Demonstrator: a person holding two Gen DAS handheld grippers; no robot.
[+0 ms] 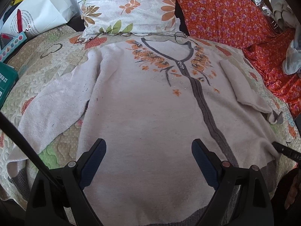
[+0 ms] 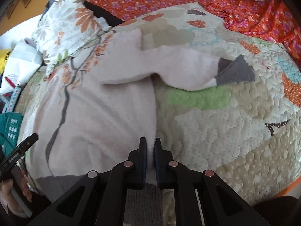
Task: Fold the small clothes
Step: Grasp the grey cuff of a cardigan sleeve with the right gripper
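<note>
A pale pink cardigan (image 1: 143, 101) with a grey placket and orange flower embroidery lies flat, front up, on a quilted bedspread (image 1: 47, 69). Its sleeves spread to both sides. My left gripper (image 1: 148, 146) is open and empty, hovering over the lower middle of the cardigan. My right gripper (image 2: 150, 145) is shut on the cardigan's (image 2: 97, 113) right side edge near the grey hem. The right sleeve with its grey cuff (image 2: 235, 71) lies out on the quilt (image 2: 225, 131). The right gripper's tip also shows in the left wrist view (image 1: 286, 150).
A flowered pillow (image 1: 129, 7) lies at the head of the cardigan. An orange flowered cloth (image 1: 235, 18) is bunched at the back right. A white paper bag (image 1: 37, 9) and a green box (image 1: 7, 82) stand at the left.
</note>
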